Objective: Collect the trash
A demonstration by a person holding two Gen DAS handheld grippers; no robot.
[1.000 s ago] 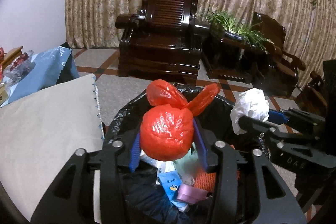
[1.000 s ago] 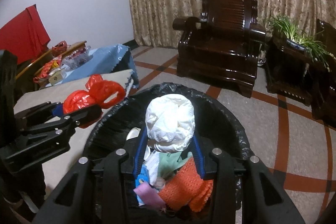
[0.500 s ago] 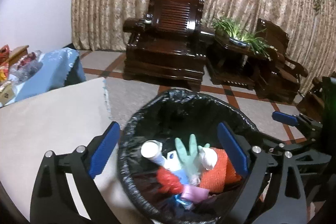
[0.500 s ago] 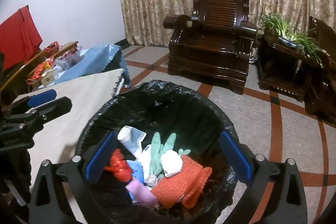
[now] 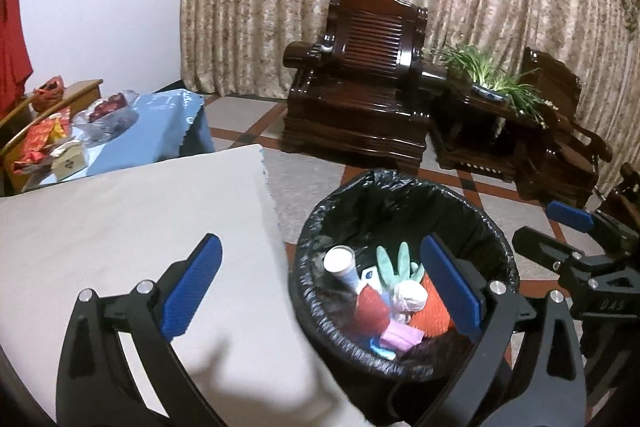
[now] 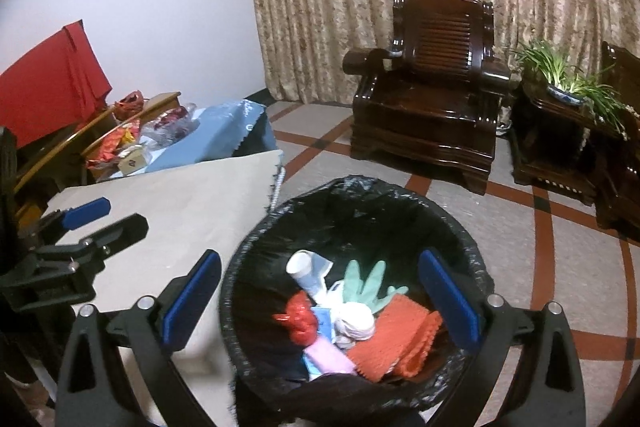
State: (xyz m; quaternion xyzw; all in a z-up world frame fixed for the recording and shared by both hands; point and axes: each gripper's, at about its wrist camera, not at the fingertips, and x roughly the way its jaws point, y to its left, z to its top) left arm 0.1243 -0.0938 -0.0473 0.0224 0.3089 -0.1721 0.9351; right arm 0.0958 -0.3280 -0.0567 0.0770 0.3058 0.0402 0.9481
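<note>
Floor-standing trash bin (image 6: 472, 251), black-lined, half-full

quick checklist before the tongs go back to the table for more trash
1. Left tongs empty: ok, jaws have just opened wide with nothing between them.
2. Right tongs empty: ok, jaws have likewise just opened and hold nothing.
3. Red bag inside the bin: ok, it lies among the trash.
4. White wad inside the bin: ok, it rests beside the green glove.
5. Black liner over the rim: ok on the far side; the near edge is hidden.
6. More trash on the beige table: cannot tell, the visible part is bare, the rest is out of frame.
</note>
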